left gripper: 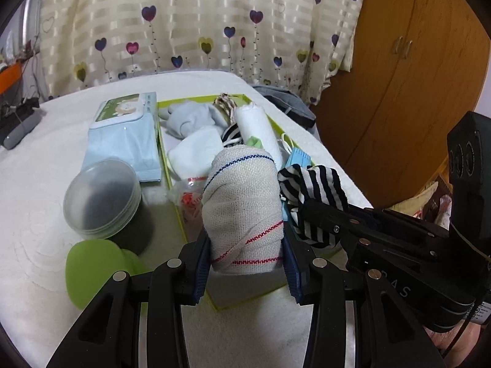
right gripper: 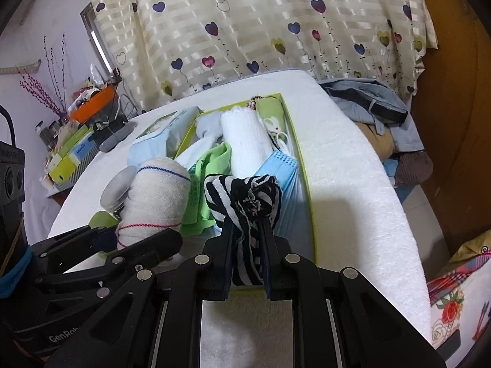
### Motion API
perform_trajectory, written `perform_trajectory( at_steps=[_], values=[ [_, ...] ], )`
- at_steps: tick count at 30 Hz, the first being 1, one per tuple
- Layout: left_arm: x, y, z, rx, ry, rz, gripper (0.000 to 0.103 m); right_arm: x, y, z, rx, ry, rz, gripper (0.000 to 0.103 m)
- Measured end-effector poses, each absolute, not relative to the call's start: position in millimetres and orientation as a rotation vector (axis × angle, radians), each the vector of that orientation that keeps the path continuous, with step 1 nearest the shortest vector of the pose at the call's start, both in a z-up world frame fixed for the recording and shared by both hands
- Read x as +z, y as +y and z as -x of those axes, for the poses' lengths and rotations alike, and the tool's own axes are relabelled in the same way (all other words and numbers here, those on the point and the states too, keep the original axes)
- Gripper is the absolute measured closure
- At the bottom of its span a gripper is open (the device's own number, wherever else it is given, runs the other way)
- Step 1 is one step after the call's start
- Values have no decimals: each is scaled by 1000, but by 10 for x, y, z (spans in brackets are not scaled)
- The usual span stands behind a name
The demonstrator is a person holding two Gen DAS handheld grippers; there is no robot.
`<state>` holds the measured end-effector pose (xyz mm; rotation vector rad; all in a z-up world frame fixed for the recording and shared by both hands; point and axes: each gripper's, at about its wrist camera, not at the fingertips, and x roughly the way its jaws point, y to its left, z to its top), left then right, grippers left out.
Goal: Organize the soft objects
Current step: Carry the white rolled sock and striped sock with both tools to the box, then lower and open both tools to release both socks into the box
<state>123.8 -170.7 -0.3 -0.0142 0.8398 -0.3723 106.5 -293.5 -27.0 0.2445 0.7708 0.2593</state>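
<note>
Left hand-held gripper [left gripper: 247, 260] pinches a rolled bandage [left gripper: 242, 208], held above the near end of the green-rimmed box [left gripper: 196, 236]. Right hand-held gripper [right gripper: 247, 263] pinches a bunched striped cloth [right gripper: 245, 196], also over the box's near end. Lidded jar [left gripper: 102, 196] stands just left of the box on the white-covered bench [right gripper: 353, 184].

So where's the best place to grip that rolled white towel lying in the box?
Grip the rolled white towel across its middle, coming from above with the tool's fingers on its two long sides. It lies lengthwise in the green box, a firm cylinder; its near end is crowded by the blue masks.
</note>
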Motion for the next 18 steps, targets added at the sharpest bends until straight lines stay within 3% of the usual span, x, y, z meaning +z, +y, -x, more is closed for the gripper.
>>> perform_trajectory(
  at_steps=[18],
  values=[
    [-27, -1725, -1416, -348, 844, 13, 62, -267, -2961, -1171, 263, 766, -202, 84]
  ],
)
